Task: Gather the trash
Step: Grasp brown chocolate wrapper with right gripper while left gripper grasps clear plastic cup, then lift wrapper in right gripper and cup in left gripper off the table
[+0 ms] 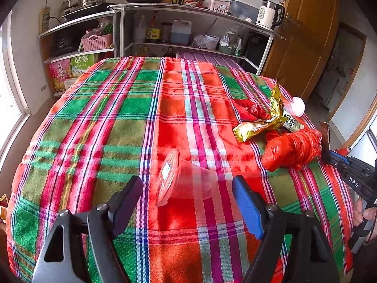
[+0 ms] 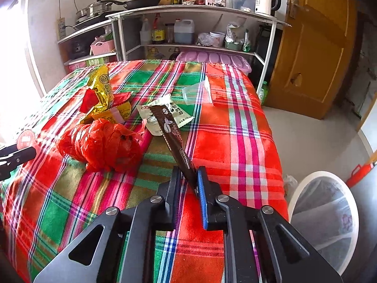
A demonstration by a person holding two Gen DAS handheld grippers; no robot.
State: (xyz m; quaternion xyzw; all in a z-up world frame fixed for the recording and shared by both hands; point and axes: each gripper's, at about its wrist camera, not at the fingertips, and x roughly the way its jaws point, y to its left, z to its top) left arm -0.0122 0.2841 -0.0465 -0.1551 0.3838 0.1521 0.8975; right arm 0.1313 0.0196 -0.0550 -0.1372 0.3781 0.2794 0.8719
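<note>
Your right gripper (image 2: 188, 179) is clamped on a brown wrapper (image 2: 172, 132) above the plaid table (image 2: 235, 141); carrying it to the white bin (image 2: 304, 188) right of the table likely comes next. Your left gripper (image 1: 188, 195), jaws apart, faces a tipped plastic cup (image 1: 181, 176) on the table.

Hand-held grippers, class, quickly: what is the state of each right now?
Left hand-held gripper: open, empty, either side of a toppled clear plastic cup with red lid.
Right hand-held gripper: closed on a long brown snack wrapper.
</note>
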